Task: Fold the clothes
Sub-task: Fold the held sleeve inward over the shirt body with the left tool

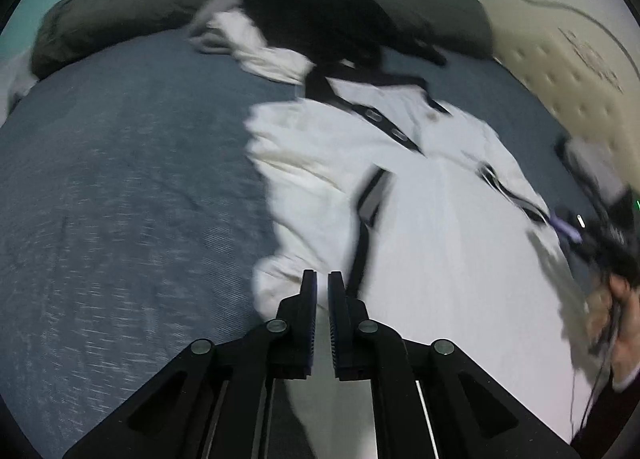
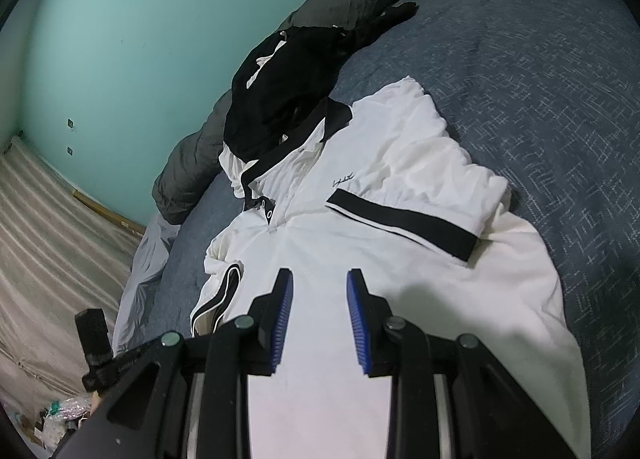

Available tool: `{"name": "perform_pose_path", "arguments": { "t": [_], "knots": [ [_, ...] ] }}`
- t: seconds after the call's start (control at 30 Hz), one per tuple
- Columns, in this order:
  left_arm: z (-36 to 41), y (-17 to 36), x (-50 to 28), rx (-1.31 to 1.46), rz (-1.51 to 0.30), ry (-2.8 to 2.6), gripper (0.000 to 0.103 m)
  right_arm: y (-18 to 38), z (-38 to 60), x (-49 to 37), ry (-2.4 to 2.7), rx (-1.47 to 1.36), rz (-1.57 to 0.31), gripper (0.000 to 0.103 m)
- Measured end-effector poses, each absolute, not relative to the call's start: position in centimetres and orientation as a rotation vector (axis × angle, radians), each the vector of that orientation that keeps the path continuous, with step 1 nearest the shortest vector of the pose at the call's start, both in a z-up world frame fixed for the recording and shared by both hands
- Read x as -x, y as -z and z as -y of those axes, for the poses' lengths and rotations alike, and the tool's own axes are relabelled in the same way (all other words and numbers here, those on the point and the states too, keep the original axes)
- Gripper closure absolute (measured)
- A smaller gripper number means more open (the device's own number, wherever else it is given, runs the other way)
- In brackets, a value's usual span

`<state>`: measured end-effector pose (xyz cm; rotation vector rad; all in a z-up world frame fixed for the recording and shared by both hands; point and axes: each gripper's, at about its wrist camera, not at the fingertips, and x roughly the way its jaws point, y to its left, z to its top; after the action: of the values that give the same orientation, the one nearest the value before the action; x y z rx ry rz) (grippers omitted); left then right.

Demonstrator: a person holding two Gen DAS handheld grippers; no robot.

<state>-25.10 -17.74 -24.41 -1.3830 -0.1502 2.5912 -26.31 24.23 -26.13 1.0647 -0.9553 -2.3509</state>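
Note:
A white polo shirt (image 2: 360, 243) with black collar and black sleeve bands lies flat on the blue bed cover; it also shows in the left wrist view (image 1: 440, 239). Its left sleeve is folded inward over the chest. My left gripper (image 1: 322, 279) hovers over the shirt's left side with its jaws nearly together and nothing visibly between them. My right gripper (image 2: 320, 279) is open and empty above the shirt's lower middle. The right gripper (image 1: 600, 235) and the hand holding it also show, blurred, at the right edge of the left wrist view.
A black garment (image 2: 280, 99) and another white one (image 1: 260, 51) lie heaped beyond the collar. An olive rolled quilt (image 2: 192, 163) runs along the teal wall. The blue bed cover (image 1: 120, 199) extends left. A cream mattress (image 1: 580, 59) stands at right.

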Motion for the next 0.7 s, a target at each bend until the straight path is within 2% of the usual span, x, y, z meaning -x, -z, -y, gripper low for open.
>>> {"name": "perform_pose_path", "arguments": {
  "t": [0.1, 0.17, 0.23, 0.33, 0.47, 0.5, 0.53, 0.63, 0.7],
  "knots": [
    [19.5, 25.3, 26.3, 1.412, 0.254, -2.617, 0.089, 26.1, -24.1, 26.3, 2.351, -1.064, 0.952, 0.076],
    [20.1, 26.4, 27.0, 1.443, 0.299, -2.601, 0.076, 26.2, -24.2, 26.4, 2.35, -1.066, 0.955, 0.076],
    [20.5, 27.2, 27.4, 1.455, 0.35, -2.587, 0.069, 26.2, -24.3, 26.4, 2.35, -1.068, 0.959, 0.076],
    [21.2, 27.9, 27.9, 1.443, 0.445, -2.566, 0.068, 26.3, -24.3, 26.4, 2.35, -1.07, 0.963, 0.076],
    [21.2, 28.9, 28.0, 1.449, 0.524, -2.512, 0.071, 26.3, -24.3, 26.4, 2.348, -1.072, 0.963, 0.076],
    [21.2, 28.9, 27.9, 1.447, 0.537, -2.5, 0.075, 26.3, -24.3, 26.3, 2.348, -1.072, 0.962, 0.076],
    [21.1, 29.0, 28.0, 1.449, 0.538, -2.491, 0.088, 26.3, -24.3, 26.3, 2.349, -1.072, 0.962, 0.076],
    [21.0, 28.7, 27.7, 1.443, 0.515, -2.511, 0.095, 26.3, -24.3, 26.3, 2.35, -1.071, 0.961, 0.076],
    [21.2, 28.1, 27.5, 1.424, 0.506, -2.534, 0.096, 26.3, -24.3, 26.3, 2.351, -1.07, 0.963, 0.076]
  ]
}}
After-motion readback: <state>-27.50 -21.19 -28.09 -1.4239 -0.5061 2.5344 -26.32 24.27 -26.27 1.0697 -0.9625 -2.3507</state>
